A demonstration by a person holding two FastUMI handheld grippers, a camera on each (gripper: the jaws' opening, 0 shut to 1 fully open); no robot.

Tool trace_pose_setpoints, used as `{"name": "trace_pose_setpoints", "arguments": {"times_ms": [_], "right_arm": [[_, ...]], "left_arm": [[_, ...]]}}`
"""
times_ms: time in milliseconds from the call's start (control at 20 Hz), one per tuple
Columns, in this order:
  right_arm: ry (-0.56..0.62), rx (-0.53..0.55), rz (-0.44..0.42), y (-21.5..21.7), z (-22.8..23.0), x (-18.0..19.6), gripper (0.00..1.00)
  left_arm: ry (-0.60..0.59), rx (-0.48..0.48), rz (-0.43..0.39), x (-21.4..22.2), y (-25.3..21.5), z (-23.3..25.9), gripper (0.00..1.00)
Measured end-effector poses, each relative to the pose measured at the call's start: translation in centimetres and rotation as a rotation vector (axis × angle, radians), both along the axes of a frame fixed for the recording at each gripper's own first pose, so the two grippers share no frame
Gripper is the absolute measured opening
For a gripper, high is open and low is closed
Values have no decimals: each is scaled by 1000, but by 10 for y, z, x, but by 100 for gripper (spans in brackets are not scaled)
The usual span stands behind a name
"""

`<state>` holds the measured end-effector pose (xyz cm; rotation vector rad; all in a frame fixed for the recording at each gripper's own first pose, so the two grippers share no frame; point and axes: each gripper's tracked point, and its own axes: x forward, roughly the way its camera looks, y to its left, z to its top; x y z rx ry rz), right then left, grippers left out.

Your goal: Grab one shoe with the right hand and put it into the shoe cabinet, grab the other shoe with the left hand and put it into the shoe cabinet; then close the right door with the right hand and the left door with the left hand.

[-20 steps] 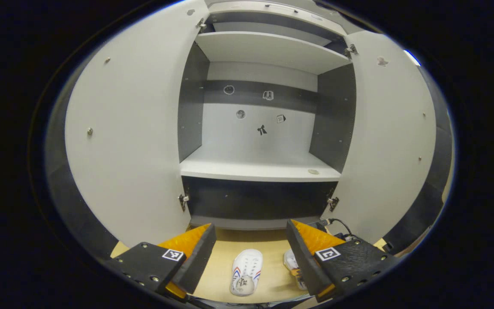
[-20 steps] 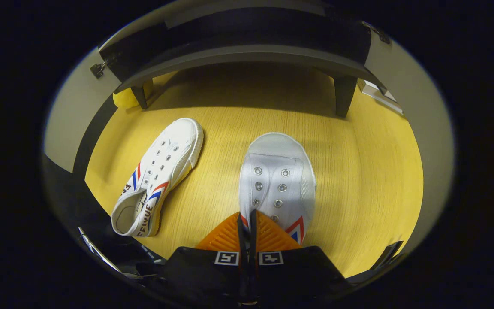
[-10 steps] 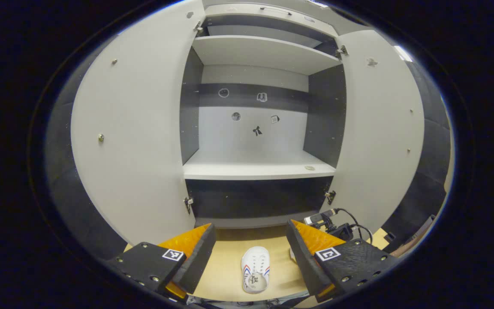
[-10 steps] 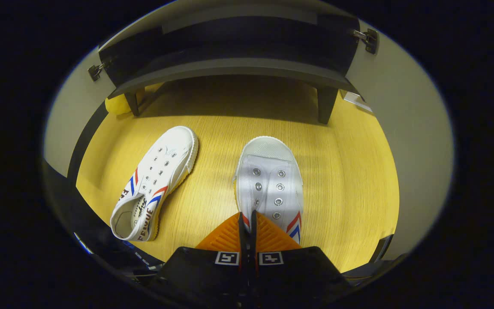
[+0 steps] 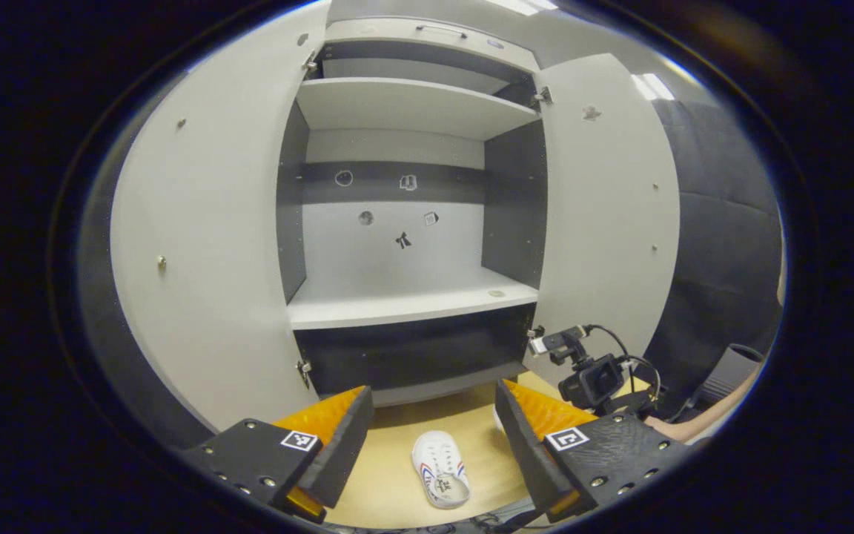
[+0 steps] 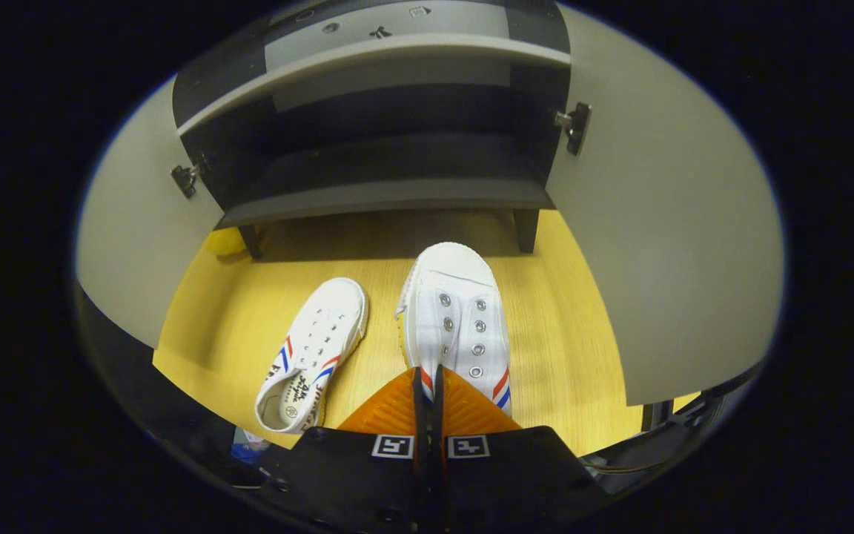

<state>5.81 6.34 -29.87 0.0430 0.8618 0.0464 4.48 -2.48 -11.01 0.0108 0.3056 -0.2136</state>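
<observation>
Right gripper view: right gripper [image 6: 427, 382] clenched on one shoe's [image 6: 457, 319] heel. Left gripper [image 5: 431, 426] released; other shoe [image 6: 313, 348] on floor [image 6: 575, 356] before cabinet [image 5: 405, 297]

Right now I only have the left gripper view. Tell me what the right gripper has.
Observer: The right gripper is shut on the heel rim of a white shoe, toe toward the cabinet.
Operator: Place the other shoe for me.
Observer: In the right gripper view the other shoe lies on the floor left of the held one, not touching it.
Operator: Report anything under the cabinet.
Observer: A yellow object sits beside its left front leg.
</observation>
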Motion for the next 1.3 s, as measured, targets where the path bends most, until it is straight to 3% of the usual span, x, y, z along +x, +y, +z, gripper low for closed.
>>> {"name": "trace_pose_setpoints", "arguments": {"times_ms": [250,500,800,1200,1300], "right_arm": [[-148,-10,49,10,67,-16,3],[-328,-1,52,17,143,0,2],[-524,17,68,21,228,48,2],[-705,51,82,20,308,132,2],[-737,53,92,21,321,154,2]], "left_arm": [[-10,-28,-35,-6,-1,-5,95],[1,-33,-51,-13,-2,-13,94],[6,-15,-7,-13,11,-16,94],[-19,20,88,-3,28,-3,94],[-16,37,105,-1,30,-2,99]]}}
